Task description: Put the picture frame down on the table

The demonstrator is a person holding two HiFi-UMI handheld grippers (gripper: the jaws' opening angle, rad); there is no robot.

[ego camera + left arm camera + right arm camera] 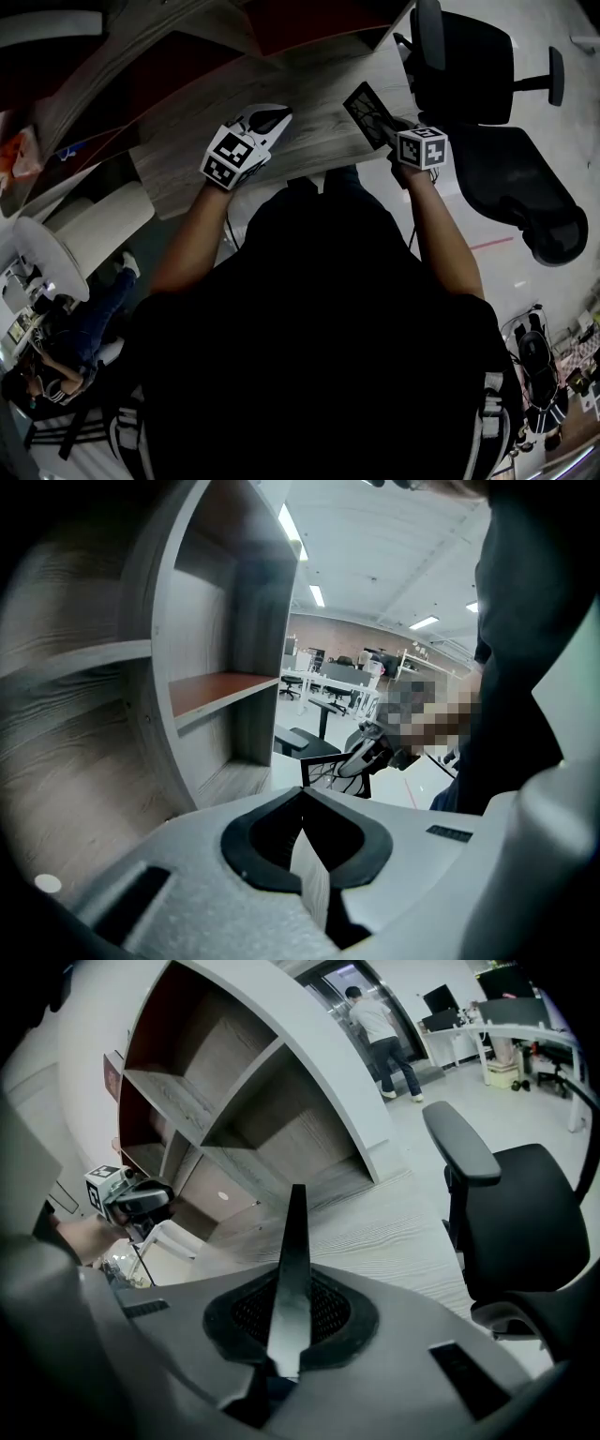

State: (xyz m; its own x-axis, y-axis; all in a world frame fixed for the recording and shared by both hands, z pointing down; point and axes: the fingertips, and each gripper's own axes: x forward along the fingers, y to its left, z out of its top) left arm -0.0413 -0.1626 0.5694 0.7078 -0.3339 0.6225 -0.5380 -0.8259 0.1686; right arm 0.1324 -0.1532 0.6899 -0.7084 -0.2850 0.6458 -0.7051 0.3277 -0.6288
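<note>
The picture frame [367,112] is dark, with a pale branching pattern on its face. It hangs tilted over the right end of the grey wood-grain table [309,89]. My right gripper [396,129] is shut on its near edge. The right gripper view shows the frame [292,1241] edge-on as a thin dark blade rising between the jaws of my right gripper [291,1283]. My left gripper [270,118] hovers over the table's middle with its jaws together and nothing in them. From the left gripper [302,808], the frame [328,772] appears beyond the table edge.
A curved shelf unit [234,1101] with open wooden compartments stands along the table's far side, close to my left gripper [211,686]. A black office chair [506,141] stands right of the table [403,1232]. A person [380,1030] stands far off.
</note>
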